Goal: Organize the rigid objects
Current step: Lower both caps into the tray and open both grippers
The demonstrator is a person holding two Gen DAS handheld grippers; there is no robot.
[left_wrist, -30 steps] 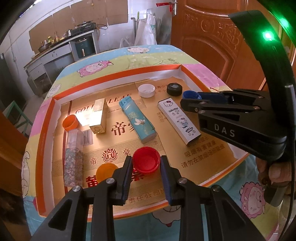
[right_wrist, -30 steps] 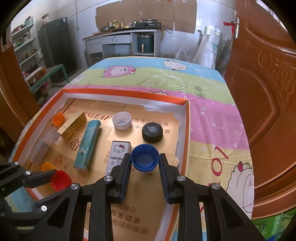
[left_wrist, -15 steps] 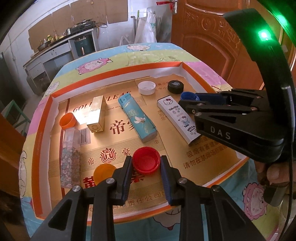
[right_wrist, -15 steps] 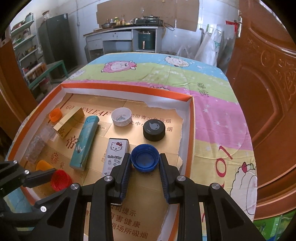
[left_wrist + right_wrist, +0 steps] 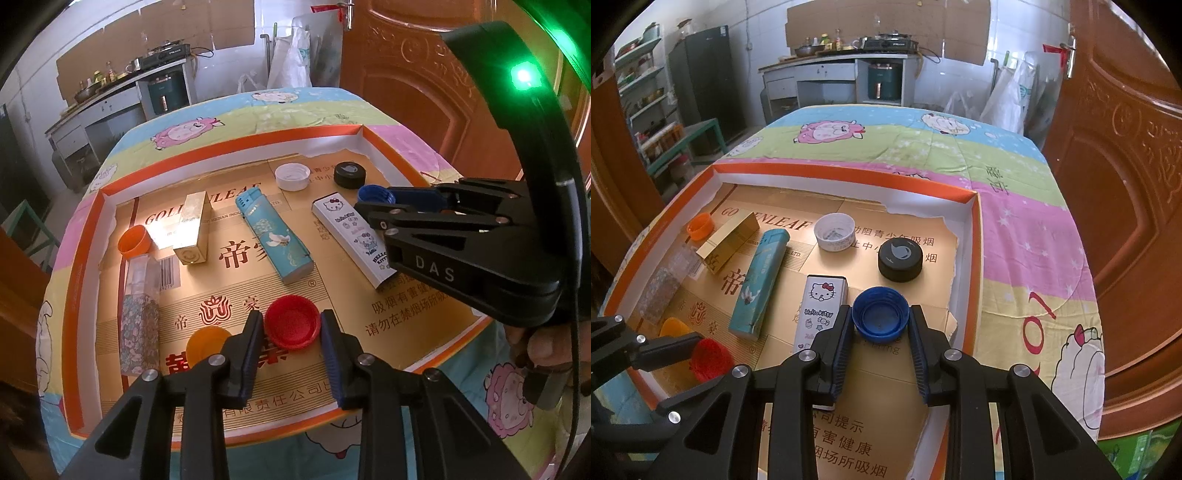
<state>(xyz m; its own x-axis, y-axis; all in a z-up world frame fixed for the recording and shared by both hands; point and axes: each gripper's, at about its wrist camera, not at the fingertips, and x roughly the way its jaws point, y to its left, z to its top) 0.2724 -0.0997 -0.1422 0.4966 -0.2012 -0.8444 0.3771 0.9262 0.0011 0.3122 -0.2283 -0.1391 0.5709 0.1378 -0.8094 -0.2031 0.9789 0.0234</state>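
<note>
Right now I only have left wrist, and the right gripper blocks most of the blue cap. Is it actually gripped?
Observer: Looks so. In the right wrist view the blue cap sits open side up between the right gripper fingers, with both pads against its rim.
Operator: Anything ahead of it?
Observer: The black cap, closed side up, with a strip of bare liner between the two.
Operator: And to its right?
Observer: The torn edge of the gold liner, then the white tray wall.
</note>
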